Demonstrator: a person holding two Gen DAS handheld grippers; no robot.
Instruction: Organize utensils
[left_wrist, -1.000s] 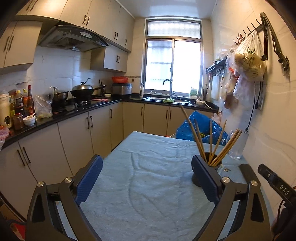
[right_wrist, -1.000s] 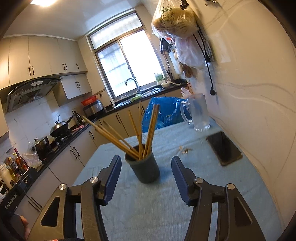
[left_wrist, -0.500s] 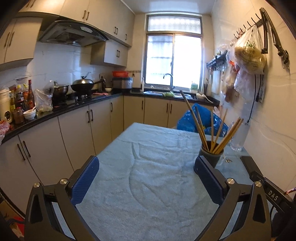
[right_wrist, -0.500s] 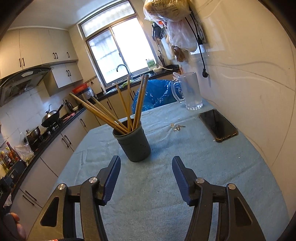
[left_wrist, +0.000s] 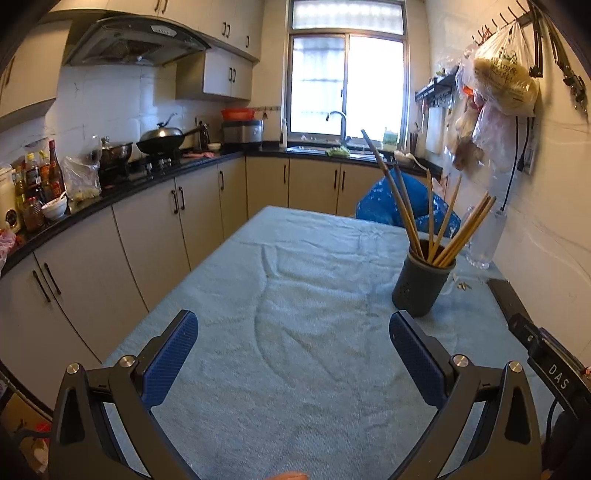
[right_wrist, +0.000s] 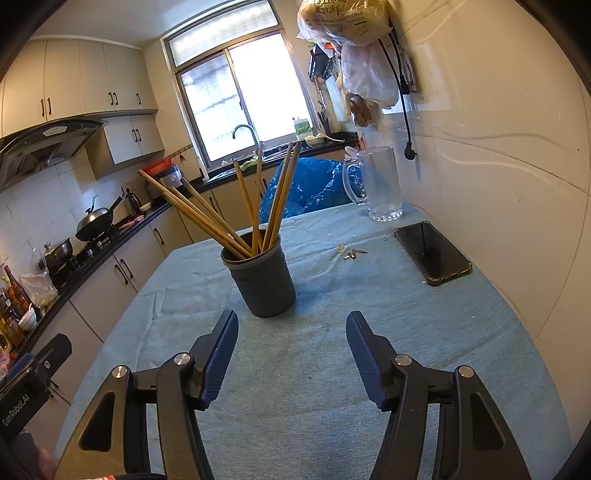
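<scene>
A dark grey utensil holder (left_wrist: 423, 283) stands upright on the light blue cloth-covered table (left_wrist: 295, 332), with several wooden chopsticks (left_wrist: 439, 225) fanned out of it. In the right wrist view the holder (right_wrist: 263, 282) and its chopsticks (right_wrist: 236, 210) sit just ahead of my right gripper (right_wrist: 291, 332), which is open and empty. My left gripper (left_wrist: 293, 332) is open and empty, with the holder beyond its right finger (left_wrist: 415, 356).
A black phone (right_wrist: 432, 253), a clear glass pitcher (right_wrist: 378, 184) and small scraps (right_wrist: 352, 253) lie on the table near the right wall. A blue bag (right_wrist: 310, 184) sits past the far edge. Kitchen counters (left_wrist: 110, 192) run along the left.
Both grippers have pulled back from the holder and dropped lower. The holder and chopsticks have not moved. Both grippers stayed open.
</scene>
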